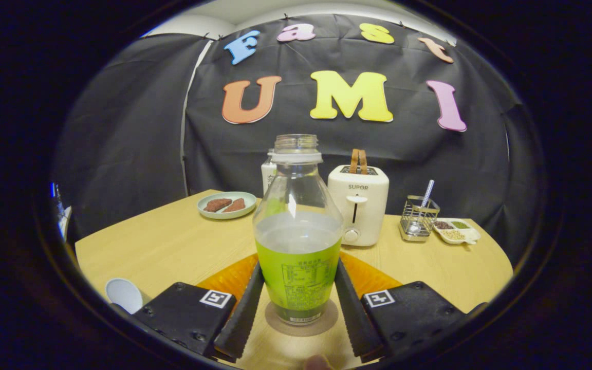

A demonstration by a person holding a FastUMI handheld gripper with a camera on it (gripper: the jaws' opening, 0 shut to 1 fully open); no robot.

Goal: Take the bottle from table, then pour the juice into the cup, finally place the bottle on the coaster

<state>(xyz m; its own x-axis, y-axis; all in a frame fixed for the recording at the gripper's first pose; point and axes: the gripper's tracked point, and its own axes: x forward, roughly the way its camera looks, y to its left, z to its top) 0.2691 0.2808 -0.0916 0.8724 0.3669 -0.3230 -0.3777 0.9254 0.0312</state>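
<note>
gripper view: the bottle (297, 241) stands upright between the two fingers (241, 313), uncapped, with green juice filling its lower part. its base sits on a round brown coaster (327, 321) on the desk (172, 241). the gripper (298, 308) has its jaws flanking the bottle's label on both sides; the pads look to be touching the bottle's sides, so it reads as gripped, though how firmly cannot be told. an orange mat (232, 277) shows beyond the fingers on either side of the bottle. a pale cup (124, 294) sits at about 8 o'clock from the bottle, well apart. further back: a plate (227, 205) with two brown pieces at 11 o'clock, a white toaster (357, 205) at 1 o'clock, a wire holder (418, 218) and a small dish of grains (458, 231) toward 2 o'clock.

judgement: since the bottle stands on the coaster, this looks like the last step, the placing. the next move would call for parting the jaws evenly and backing straight off without tipping the open bottle.
</note>
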